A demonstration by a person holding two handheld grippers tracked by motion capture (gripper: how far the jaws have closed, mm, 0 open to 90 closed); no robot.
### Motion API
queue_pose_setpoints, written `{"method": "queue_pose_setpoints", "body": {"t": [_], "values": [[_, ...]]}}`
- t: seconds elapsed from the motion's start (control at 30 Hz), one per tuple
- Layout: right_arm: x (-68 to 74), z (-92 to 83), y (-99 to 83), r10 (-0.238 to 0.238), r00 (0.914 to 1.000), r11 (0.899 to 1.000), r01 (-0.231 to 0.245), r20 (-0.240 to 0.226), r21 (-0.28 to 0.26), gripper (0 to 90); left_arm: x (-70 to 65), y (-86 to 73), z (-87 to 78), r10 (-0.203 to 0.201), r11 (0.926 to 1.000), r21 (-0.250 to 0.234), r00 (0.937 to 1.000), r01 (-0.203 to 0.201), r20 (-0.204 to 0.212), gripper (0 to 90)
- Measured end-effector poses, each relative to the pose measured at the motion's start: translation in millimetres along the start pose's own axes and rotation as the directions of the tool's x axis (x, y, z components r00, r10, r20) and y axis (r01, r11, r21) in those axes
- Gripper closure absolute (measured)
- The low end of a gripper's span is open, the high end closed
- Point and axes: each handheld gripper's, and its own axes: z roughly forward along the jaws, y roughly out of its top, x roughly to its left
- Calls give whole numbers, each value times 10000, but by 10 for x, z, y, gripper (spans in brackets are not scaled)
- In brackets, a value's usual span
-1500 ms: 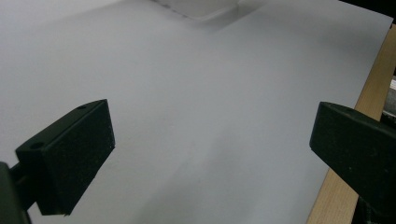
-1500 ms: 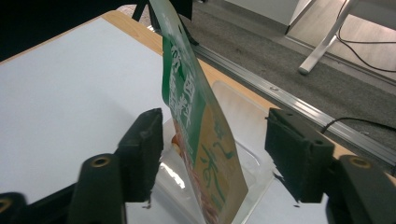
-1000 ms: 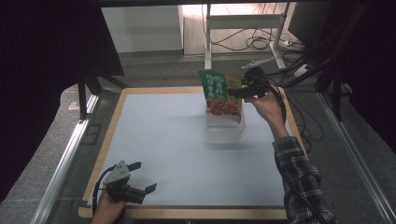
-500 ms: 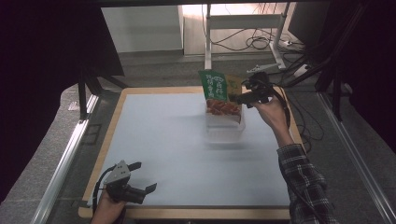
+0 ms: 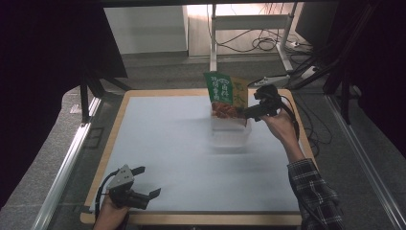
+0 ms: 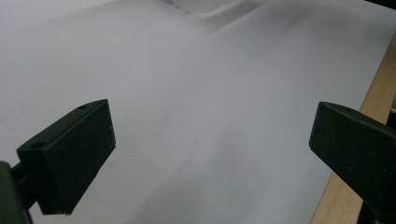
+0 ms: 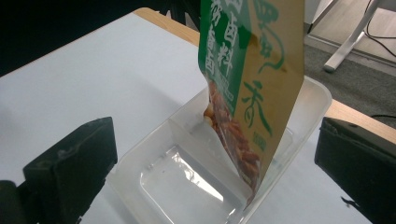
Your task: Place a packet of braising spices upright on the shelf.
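- White mat (image 5: 182, 143): lies under the left gripper (image 5: 149, 181) and the right gripper (image 5: 250, 106), spanning the space between them.
- Wooden table edge (image 5: 201, 219): just beside the left gripper.
- Floor cables (image 5: 268, 44): well beyond the right gripper.
- Metal rail (image 5: 67, 163): outside the left gripper.

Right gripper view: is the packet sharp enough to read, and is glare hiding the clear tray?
Right gripper view: the packet is sharp, its print crisp; glare patches on the clear tray floor, walls still traceable. High view: dim, dark surround, tray faint against the white mat. Left gripper view: soft, even light.
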Motion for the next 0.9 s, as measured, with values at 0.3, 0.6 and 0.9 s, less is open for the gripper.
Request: {"method": "queue_pose_setpoints", "body": {"t": [0.3,0.6,0.9], "values": [[108,-26,-203,-187,9998,9995,186,-35,-274,0,-1,1,2,18,10000,21,10000,-18,-11,2],[231,-10,-397,-351,9987,9986,336,-375,-415,0,-2,1,3,16,10000,29,10000,-16,-16,2],[280,-107,-520,-409,9985,9973,385,-357,-632,0,-2,2,4,11,10000,36,10000,-11,-23,2]]}}
